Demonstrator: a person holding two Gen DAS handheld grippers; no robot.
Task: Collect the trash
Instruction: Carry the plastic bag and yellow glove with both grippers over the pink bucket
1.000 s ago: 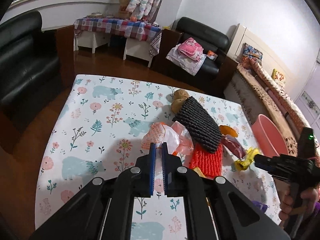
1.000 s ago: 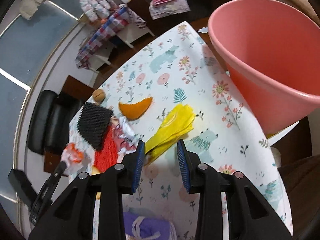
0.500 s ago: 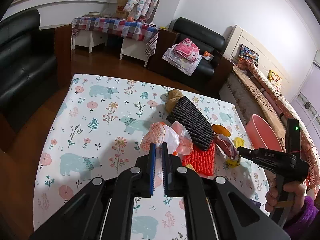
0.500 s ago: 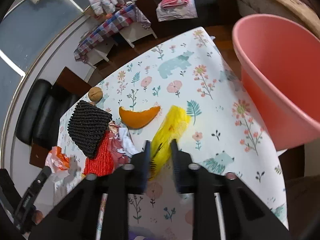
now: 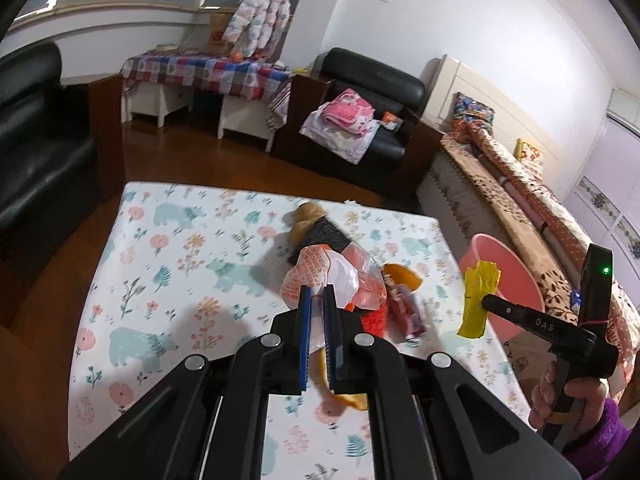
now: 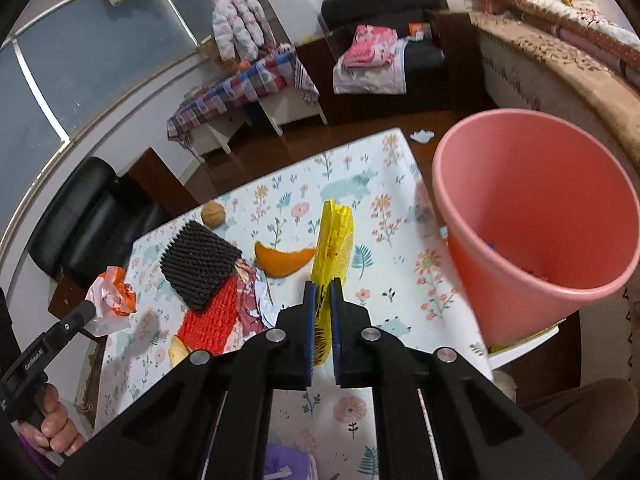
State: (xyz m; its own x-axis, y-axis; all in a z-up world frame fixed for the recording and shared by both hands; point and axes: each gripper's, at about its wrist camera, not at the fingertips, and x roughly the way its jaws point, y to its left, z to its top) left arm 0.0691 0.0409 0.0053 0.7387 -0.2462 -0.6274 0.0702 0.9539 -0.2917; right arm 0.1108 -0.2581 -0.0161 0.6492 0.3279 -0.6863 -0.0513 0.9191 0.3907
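Two pieces of trash are off the table at once. Right tongs [image 6: 321, 294]: jaws have just been closing and now pinch the yellow wrapper [image 6: 333, 240] by its near end; the wrapper sticks out forward beyond the tips, lifted clear of the floral tablecloth [image 6: 280, 200]. In the left wrist view it hangs in front of the pink bin [image 5: 516, 276]. Left tongs [image 5: 317, 304]: jaws together on a crumpled orange-and-white plastic bag [image 5: 320, 276], gripped by a thin fold so the bulk bunches ahead of the tips.

Bin stands off the table's right edge, mouth tilted toward the right tongs, a few scraps visible inside. Judgement: wrapper goes in next; gripping by one end lets it drop freely when the jaws part.

On the table, clustered near the middle: black foam fruit net [image 6: 198, 264] overlapping a red one [image 6: 212, 316], a foil snack wrapper [image 6: 252, 304] beside them, an orange peel [image 6: 282, 258], a walnut [image 6: 213, 215] just beyond the black net. Judgement: task is partway.

Risk: light bag may snag on the jaw pads on release.
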